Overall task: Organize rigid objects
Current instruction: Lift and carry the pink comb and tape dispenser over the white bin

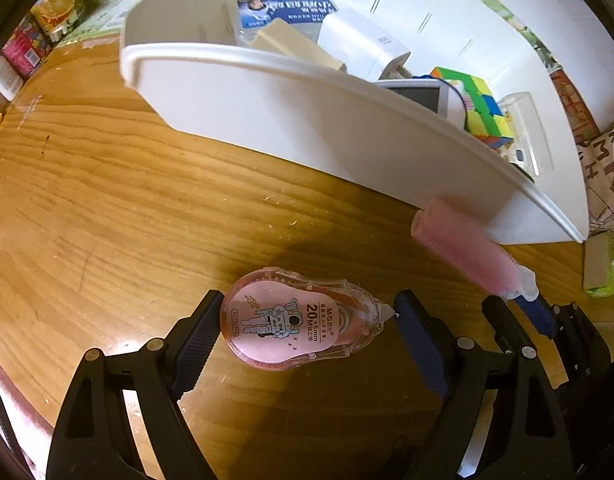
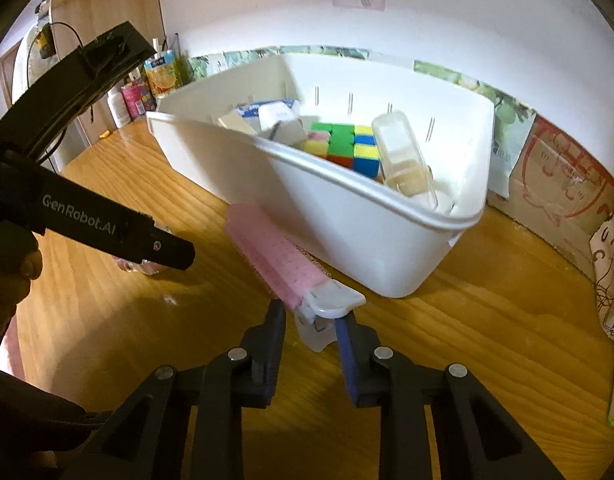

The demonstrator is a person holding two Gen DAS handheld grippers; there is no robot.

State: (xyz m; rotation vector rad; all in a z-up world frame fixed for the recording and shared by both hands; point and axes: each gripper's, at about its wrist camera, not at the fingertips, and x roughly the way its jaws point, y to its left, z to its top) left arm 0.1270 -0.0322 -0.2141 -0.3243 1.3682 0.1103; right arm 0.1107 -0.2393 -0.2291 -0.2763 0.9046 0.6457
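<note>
A wooden bench (image 1: 107,200) carries a white bin (image 2: 347,216) of small items. Just in front of the bin, the right gripper (image 2: 313,330) has its jaws pinching a pink hair roller's (image 2: 275,256) white clip. Nearby, the left gripper (image 1: 307,320), jaws spread, straddles a pink correction tape dispenser (image 1: 295,320) lying on the bench.

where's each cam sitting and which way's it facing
Left wrist: on the left gripper, looking steeply down at the correction tape between its open fingers.
Right wrist: on the right gripper, facing the white bin; the left gripper and a hand show.
Shared: the pink hair roller, clamped by its white clip, and the bin.
</note>
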